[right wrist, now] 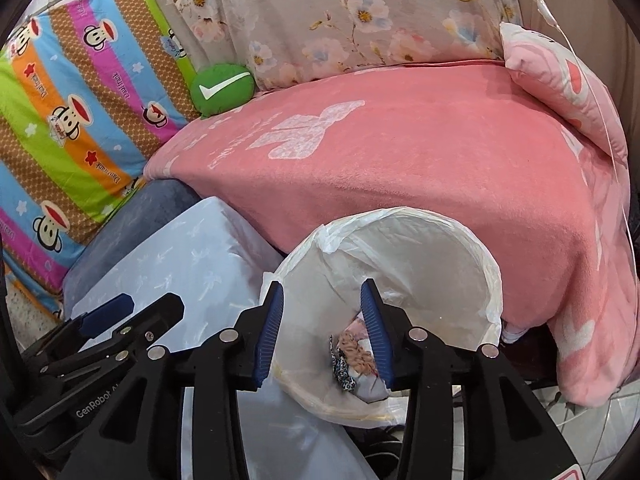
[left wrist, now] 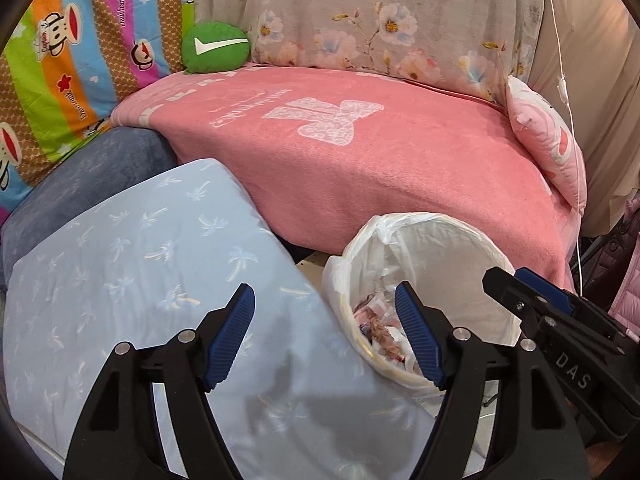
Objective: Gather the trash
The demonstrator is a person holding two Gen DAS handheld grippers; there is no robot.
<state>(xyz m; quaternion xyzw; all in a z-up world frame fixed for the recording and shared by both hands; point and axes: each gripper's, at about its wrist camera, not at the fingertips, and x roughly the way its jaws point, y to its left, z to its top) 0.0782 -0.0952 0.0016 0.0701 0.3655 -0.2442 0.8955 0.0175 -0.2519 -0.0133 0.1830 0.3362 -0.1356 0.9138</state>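
We hold both grippers over the bin, which stands on the floor against the front edge of the pink blanket. A white bag lines it and folds over its rim. Trash lies at the bottom: crumpled wrappers and paper in pink, white and a spotted print.

Our left gripper stands wide open with nothing between its blue pads; one finger hangs over the pale blue cushion, the other over the bin's near rim. Our right gripper is about half open and also empty, its jaws framing the bin's mouth with the trash seen between them, well below. In the left wrist view the right gripper's tip shows at the right, just beside the bin. In the right wrist view the left gripper lies low at the left, over the blue cushion.

Behind the blanket a green pillow with a white tick leans in the corner between a striped monkey-print cloth and a floral one. A pink pillow rests at the blanket's right end.
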